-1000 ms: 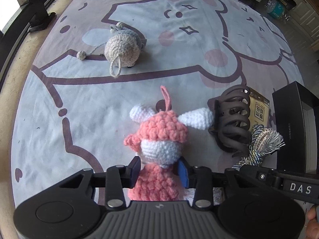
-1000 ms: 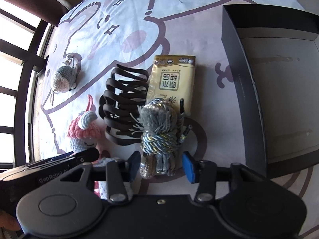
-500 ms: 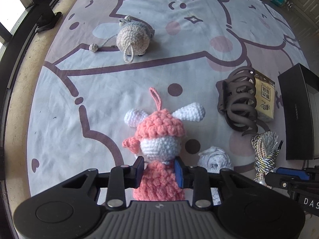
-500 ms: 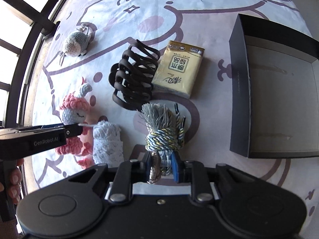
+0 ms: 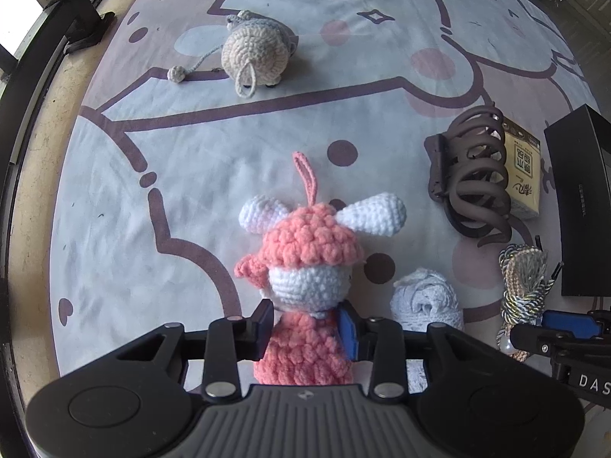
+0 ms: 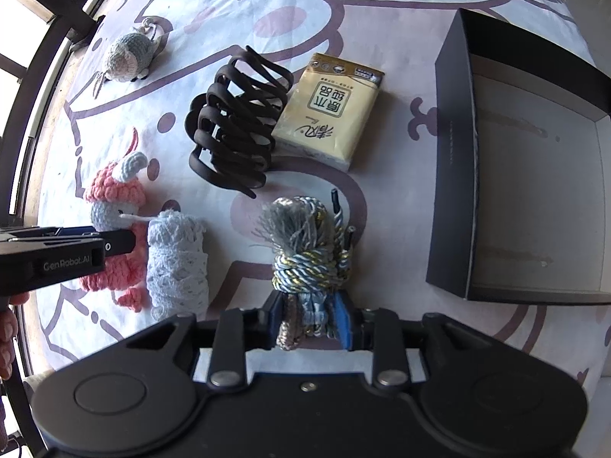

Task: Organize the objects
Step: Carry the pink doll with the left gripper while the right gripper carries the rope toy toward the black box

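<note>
surface: cartoon-print sheet | left tool opening around pink doll | right tool opening around cord bundle

Pink-and-white crochet doll; beige-grey crochet mouse; dark brown hair claw; yellow tissue pack; silver-gold-blue twisted cord; black box; purple-outlined cartoon print on sheet.

Black left gripper; blue pad; silver screws.
</note>
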The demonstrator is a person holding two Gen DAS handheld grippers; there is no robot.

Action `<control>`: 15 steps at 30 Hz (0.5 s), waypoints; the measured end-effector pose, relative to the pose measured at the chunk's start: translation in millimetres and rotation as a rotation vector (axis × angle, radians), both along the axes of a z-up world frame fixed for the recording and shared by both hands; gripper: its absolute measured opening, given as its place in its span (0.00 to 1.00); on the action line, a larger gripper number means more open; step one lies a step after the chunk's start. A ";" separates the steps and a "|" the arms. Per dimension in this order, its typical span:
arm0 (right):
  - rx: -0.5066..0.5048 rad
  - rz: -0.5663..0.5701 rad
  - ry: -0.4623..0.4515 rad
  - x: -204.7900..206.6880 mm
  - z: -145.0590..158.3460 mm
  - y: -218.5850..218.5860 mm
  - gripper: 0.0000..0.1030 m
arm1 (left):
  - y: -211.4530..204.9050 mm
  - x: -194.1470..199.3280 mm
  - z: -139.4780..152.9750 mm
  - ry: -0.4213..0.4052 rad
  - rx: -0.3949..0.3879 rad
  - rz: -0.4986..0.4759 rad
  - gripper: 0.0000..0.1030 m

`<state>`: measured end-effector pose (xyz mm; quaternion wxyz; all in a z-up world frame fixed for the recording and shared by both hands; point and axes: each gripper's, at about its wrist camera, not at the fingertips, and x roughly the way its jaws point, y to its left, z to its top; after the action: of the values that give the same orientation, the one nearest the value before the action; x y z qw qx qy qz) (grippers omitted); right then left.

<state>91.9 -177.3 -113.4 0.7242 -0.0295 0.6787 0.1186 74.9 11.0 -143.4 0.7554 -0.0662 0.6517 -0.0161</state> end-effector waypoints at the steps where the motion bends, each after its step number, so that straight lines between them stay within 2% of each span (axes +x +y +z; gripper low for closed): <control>1: -0.001 0.000 0.004 0.3 -1.9 -0.1 0.35 | -0.6 0.1 0.1 -0.001 0.000 -0.006 0.38; 4: 0.000 0.007 0.011 2.5 -7.5 2.3 0.37 | 1.4 1.1 2.9 -0.007 -0.008 0.007 0.33; 9: -0.004 0.046 -0.024 -0.4 0.9 6.2 0.30 | 2.3 -0.2 12.5 -0.034 -0.018 0.030 0.32; 15: 0.013 0.010 -0.072 1.2 17.0 0.7 0.29 | 2.7 -5.0 32.0 -0.086 -0.039 0.065 0.31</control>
<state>93.1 -176.6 -96.5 0.7476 -0.0326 0.6514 0.1254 69.9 13.7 -111.4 0.7814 -0.1012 0.6157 -0.0071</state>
